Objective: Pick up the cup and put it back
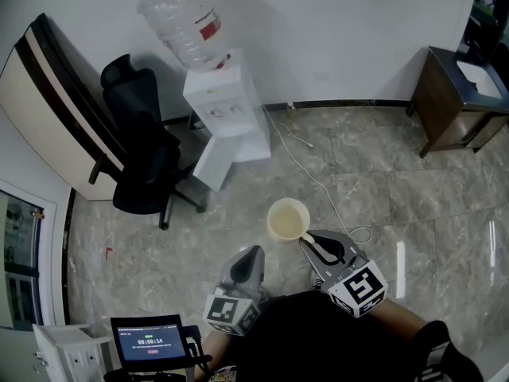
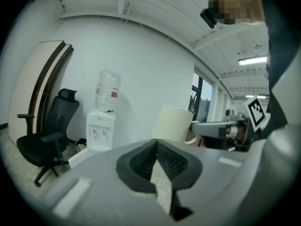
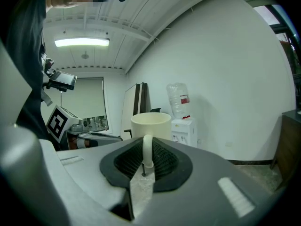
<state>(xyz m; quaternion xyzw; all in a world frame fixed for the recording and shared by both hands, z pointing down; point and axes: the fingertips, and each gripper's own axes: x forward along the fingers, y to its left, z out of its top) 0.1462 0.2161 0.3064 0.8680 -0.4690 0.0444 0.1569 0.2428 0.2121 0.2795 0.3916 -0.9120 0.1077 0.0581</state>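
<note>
The cream cup (image 1: 287,219) sits just below the middle of the head view, mouth up, held in the air above the marbled floor (image 1: 398,189). The right gripper (image 1: 312,244) reaches in from the lower right and holds it by the handle. In the right gripper view the black ribbed fingers (image 3: 164,163) are closed on the handle (image 3: 147,150), which stands upright between them, with the cup's body rising just beyond their tips. The cup looks upright and, from above, empty.

The left gripper (image 1: 251,256) lies just to the left of the right one and lower in the head view, near the cup but apart from it. In its own view its fingers (image 2: 140,163) are closed tip to tip with nothing between them, and the cup shows to the right past them.

Each gripper's marker cube shows near the bottom of the head view, beside the person's dark clothing.

Toward the upper left stands a white water dispenser (image 1: 229,122) with a clear bottle (image 1: 181,22) on top, against the white wall. A black office chair (image 1: 141,156) is left of it, and a pale board (image 1: 48,106) leans on the wall at the far left. A white cable (image 1: 316,177) runs across the floor from the dispenser toward the cup. A dark wooden cabinet (image 1: 445,106) stands at the upper right, and a small lit screen (image 1: 149,341) is at the bottom left.
</note>
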